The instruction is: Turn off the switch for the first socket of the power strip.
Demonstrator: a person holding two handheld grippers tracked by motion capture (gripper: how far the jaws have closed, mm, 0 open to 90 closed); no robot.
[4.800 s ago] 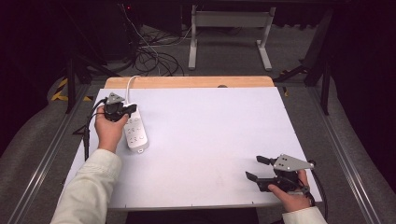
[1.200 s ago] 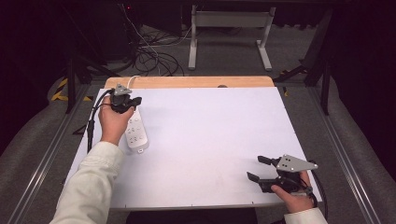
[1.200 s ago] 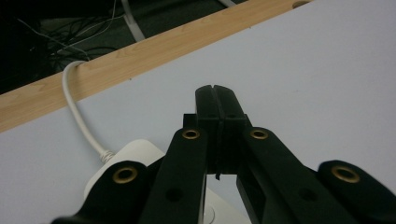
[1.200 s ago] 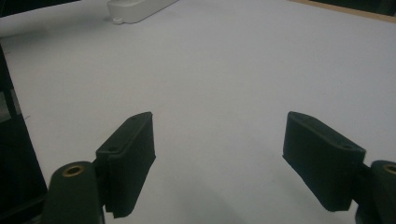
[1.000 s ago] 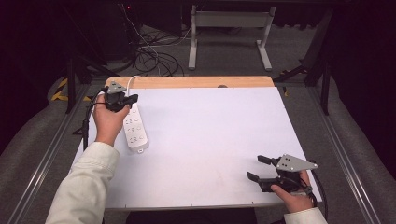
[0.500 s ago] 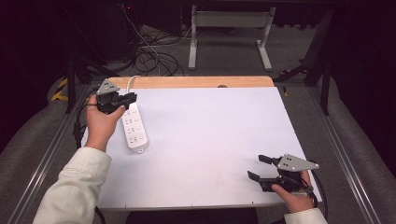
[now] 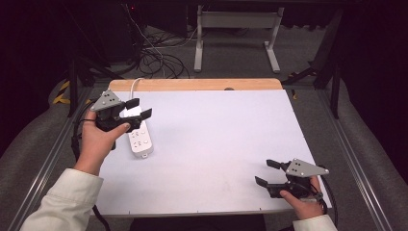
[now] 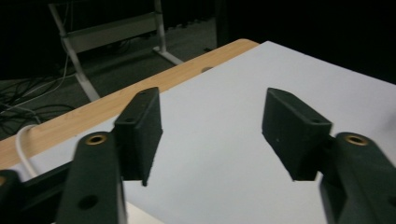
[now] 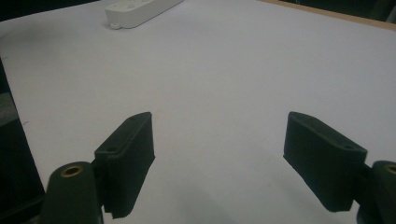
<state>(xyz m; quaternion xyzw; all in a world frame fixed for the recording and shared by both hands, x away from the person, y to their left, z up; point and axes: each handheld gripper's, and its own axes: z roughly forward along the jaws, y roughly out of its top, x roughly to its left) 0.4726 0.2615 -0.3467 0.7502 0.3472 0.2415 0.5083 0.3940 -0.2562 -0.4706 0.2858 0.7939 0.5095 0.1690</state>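
White strip, open claws, and a cord that could snag

White plastic marked the power strip (image 7: pixel 138 137), which lay flat on the table (image 7: pixel 231 159) toward nine o'clock, its cord (image 7: pixel 135 85) running off the far edge at about eleven. The left gripper (image 7: pixel 136 109) hung just above the strip's far end, jaws spread wide and holding nothing; in its own view the pads (image 8: pixel 140 133) framed bare table. The right gripper (image 7: pixel 267 172) sat at five o'clock, well apart from the strip, jaws equally wide and empty, with the strip (image 9: pixel 140 11) far off in its view.

My judgement: the main risk was a poor grip. A claw closing over the strip's smooth, broad body could slip off or skid it sideways. Lifting by one end could tip it, and the cord, if it caught on the wooden edge, could drag it back. With the right claw so distant, it offered no steadying.
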